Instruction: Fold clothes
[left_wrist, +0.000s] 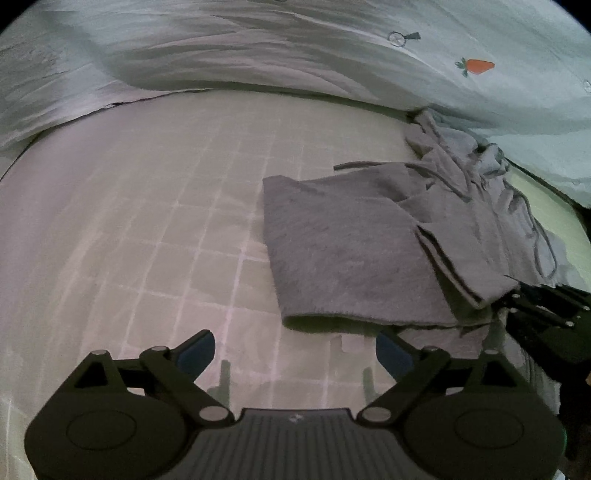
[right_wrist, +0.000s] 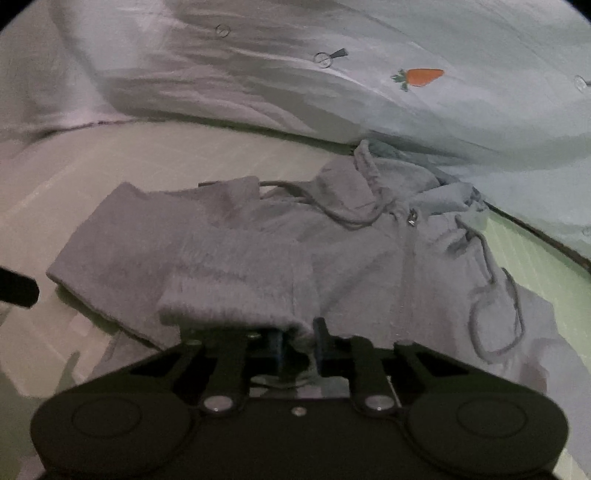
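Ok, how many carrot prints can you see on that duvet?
1. A single orange carrot sits on the duvet behind the hoodie, toward the right. Folds may hide others.

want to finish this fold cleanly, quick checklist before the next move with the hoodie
1. right gripper shut on a fold of the grey hoodie: ok
2. left gripper open and holding nothing: ok
3. Landing area on the checked sheet left of the hoodie bare: ok
4. Drawstring tucked in: not ok, it loops loose over the fabric
5. Zipper closed all the way down: cannot tell
6. Hood clear of the carrot-print duvet: not ok, it lies against it
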